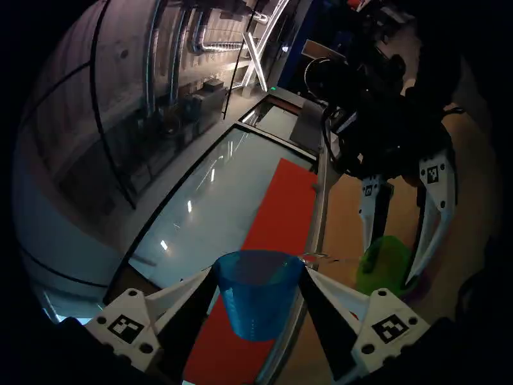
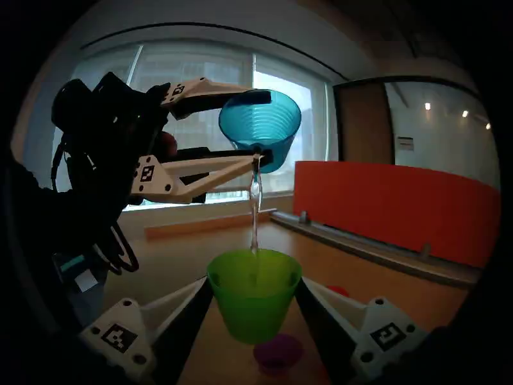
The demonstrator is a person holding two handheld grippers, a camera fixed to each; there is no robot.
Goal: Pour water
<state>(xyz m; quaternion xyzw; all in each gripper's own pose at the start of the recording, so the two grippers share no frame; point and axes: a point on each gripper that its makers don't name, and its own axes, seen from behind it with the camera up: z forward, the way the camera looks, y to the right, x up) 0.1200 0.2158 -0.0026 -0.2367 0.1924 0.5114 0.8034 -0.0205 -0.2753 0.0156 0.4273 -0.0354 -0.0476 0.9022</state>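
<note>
In the right gripper view a translucent green cup (image 2: 254, 308) is seen nearest. It is held upright above the wooden table (image 2: 186, 260), pinched between the two fingers of the right gripper (image 2: 254, 280), which press on its wall just below the rim. The water level inside cannot be made out. A small purple object (image 2: 277, 353) is noted on the table below the cup; its kind cannot be determined. A red spot (image 2: 336, 290) beside one finger is too small to be identified. Above the green cup, a ribbed, translucent blue cup (image 2: 260, 122) is held tilted, clamped between the fingers of the left gripper (image 2: 268, 127). A thin stream of water (image 2: 254, 205) is seen falling from its lower edge into the green cup. The hand behind that gripper is largely lost in shadow. Farther back, an orange partition (image 2: 397, 212) and a bright window (image 2: 192, 83) are recorded. In the left gripper view the stream is registered as a faint line, and the green cup is partly covered by the right gripper's fingers.
</note>
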